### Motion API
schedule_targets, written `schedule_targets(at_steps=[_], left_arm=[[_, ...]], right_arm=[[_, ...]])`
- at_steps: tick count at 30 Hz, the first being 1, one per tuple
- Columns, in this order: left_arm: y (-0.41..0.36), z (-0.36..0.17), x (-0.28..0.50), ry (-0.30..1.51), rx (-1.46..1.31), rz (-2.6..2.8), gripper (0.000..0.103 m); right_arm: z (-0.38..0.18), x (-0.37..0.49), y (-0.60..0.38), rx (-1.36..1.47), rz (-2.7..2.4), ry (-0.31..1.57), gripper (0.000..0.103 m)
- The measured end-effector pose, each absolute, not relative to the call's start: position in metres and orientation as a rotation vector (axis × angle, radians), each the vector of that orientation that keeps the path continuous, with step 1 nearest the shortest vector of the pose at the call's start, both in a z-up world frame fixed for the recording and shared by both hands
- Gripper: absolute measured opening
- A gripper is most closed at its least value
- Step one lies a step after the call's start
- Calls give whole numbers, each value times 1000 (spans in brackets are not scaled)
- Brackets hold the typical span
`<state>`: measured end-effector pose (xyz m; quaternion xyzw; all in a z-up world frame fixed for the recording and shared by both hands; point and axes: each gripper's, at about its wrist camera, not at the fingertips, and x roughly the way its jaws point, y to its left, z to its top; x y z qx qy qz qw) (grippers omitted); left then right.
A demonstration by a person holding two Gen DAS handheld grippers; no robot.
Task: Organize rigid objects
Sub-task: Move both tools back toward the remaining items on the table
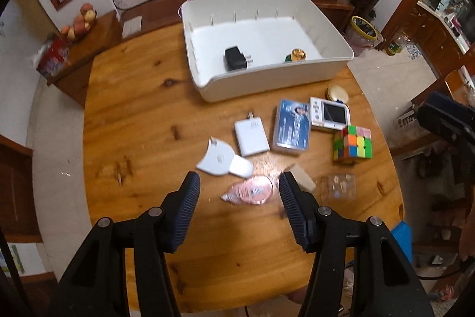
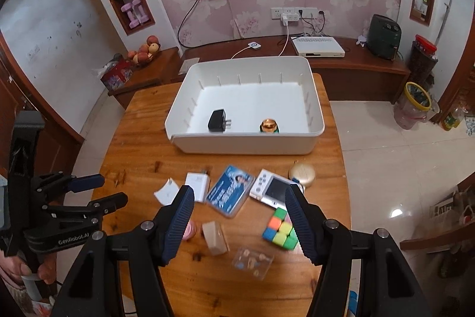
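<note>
A white bin [image 1: 297,76] [image 2: 246,143] sits at the far side of the wooden table and holds a black plug adapter [image 1: 235,58] [image 2: 217,120] and a gold-topped item [image 1: 297,54] [image 2: 269,126]. Loose on the table lie a white charger [image 1: 251,135], a blue card case [image 1: 292,127] [image 2: 230,190], a white handheld device [image 1: 329,113] [image 2: 273,189], a colour cube [image 1: 352,143] [image 2: 280,229], a pink tape dispenser [image 1: 252,190] and a clear case [image 2: 252,259]. My left gripper [image 1: 239,183] is open above the pink dispenser. My right gripper [image 2: 239,193] is open and empty above the items.
A white flat tool [image 1: 219,161], a beige block [image 2: 214,236] and a gold round case [image 2: 302,174] also lie on the table [image 1: 133,109]. A low wooden cabinet [image 2: 356,61] with a router runs along the back wall. Tiled floor lies to the right.
</note>
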<state>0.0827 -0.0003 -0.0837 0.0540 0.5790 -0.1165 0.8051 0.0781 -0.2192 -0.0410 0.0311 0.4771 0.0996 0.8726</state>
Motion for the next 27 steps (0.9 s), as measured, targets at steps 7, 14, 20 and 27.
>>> schedule_targets(at_steps=[7,14,20,27], left_arm=[[12,-102,63,1269,43,-291,60],[2,-149,51,1289,169,-370,60],[-5,-195,60,1343,260,-428,60],[-12,-230,83,1403,315,-455,60]], right_arm=[[-56,44,-206,43,214,993,73],[-104,26,-203,52,208,1061,74],[-151,18,-210,93,193,1124,74],[-203,17,-225,151,138,1195,74]])
